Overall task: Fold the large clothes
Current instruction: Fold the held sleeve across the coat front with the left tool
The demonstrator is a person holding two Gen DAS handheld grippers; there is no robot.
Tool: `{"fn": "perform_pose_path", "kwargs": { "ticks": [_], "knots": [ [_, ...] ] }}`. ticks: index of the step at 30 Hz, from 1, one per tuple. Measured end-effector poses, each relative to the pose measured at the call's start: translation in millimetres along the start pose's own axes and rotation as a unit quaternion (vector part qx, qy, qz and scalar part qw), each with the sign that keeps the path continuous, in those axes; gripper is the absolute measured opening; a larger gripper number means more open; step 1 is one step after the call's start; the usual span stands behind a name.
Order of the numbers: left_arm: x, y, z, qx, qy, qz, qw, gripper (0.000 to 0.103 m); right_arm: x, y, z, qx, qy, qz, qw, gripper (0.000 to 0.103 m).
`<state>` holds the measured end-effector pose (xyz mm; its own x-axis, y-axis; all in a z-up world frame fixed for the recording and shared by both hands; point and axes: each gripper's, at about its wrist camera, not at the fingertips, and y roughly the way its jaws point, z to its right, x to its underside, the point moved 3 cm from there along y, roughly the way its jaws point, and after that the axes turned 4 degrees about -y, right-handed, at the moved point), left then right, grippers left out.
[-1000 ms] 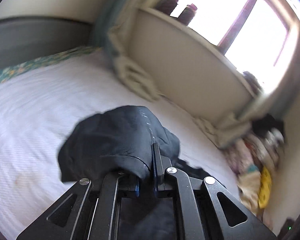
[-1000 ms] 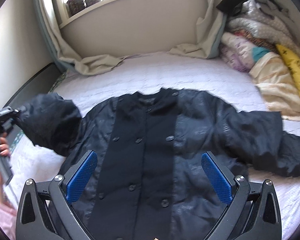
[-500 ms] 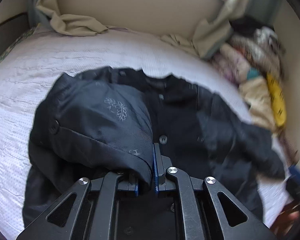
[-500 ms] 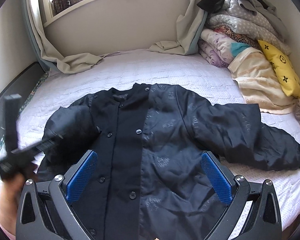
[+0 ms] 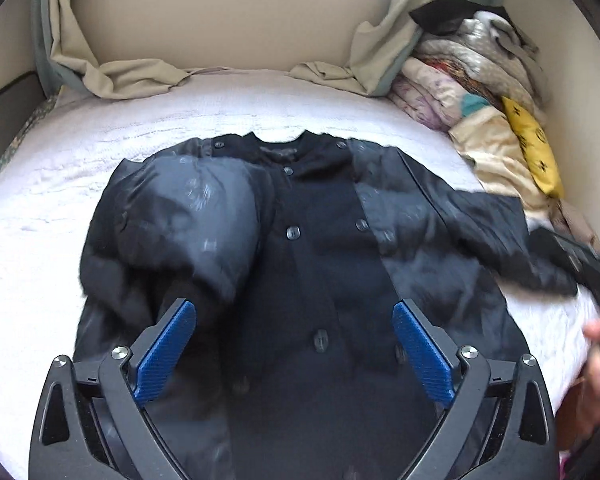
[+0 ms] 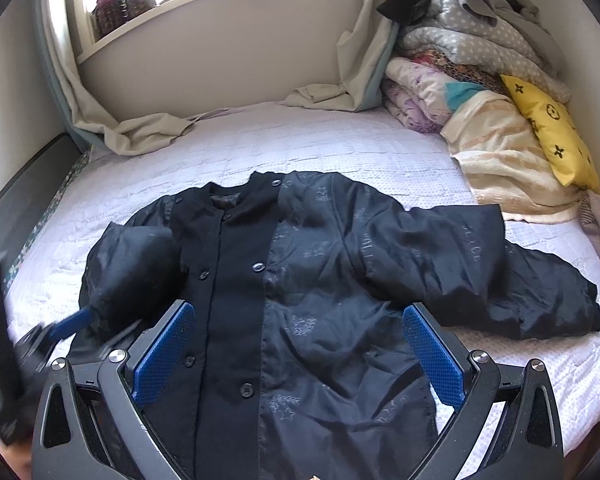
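Observation:
A black buttoned jacket [image 5: 324,248] lies front up on the white bed [image 5: 60,208], collar towards the window. Its left sleeve [image 5: 184,220] is folded in over the chest. Its right sleeve [image 6: 480,276] lies stretched out to the right. My left gripper [image 5: 294,344] is open and empty above the jacket's lower front, its blue pads [image 5: 166,354] wide apart. My right gripper [image 6: 298,350] is open and empty above the jacket [image 6: 300,300]. The left gripper shows blurred at the left edge of the right wrist view [image 6: 60,330].
A pile of folded bedding and clothes [image 6: 480,80] with a yellow pillow [image 6: 552,128] sits at the bed's right rear. Beige curtains [image 6: 140,128] drape onto the bed's far edge below a window sill with jars [image 6: 124,4]. A dark bed frame [image 6: 24,188] runs along the left.
My left gripper carried the left sleeve inward over the jacket, then opened and let it go. The sleeve now rests folded on the chest. My right gripper stayed open.

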<state>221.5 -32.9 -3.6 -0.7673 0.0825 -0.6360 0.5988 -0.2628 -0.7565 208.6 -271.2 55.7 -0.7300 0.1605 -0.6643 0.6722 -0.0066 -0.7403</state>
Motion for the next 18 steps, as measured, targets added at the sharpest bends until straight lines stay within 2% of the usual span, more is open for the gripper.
{"fn": "perform_pose_path", "kwargs": {
  "ticks": [3,5,9,11,14,18],
  "knots": [
    [14.7,-20.2,-10.0,0.003,0.002,0.0,1.0,0.101,1.9,1.0,6.7,0.0,0.012,-0.006,1.0,0.103],
    [21.3,-28.3,-22.2,-0.009,-0.001,0.007,0.9999,0.101,4.5,3.1,8.3,-0.004,0.018,-0.012,1.0,0.103],
    [27.5,-27.1,-66.1,-0.11,-0.01,0.037,0.9931,0.101,13.8,17.3,-6.1,-0.019,0.009,-0.037,0.999,0.103],
    [26.7,-18.1,-88.5,-0.147,-0.028,0.034,0.9882,0.101,21.8,31.6,-23.2,-0.021,-0.01,-0.057,0.998,0.103],
    [22.6,-11.3,-103.3,-0.143,-0.05,0.023,0.9882,0.101,36.3,54.8,-52.3,-0.012,-0.057,-0.086,0.995,0.103],
    [17.6,-11.3,-105.4,-0.15,-0.035,0.031,0.9876,0.101,60.6,86.6,-89.1,0.014,-0.129,-0.119,0.984,0.103]
  ]
}}
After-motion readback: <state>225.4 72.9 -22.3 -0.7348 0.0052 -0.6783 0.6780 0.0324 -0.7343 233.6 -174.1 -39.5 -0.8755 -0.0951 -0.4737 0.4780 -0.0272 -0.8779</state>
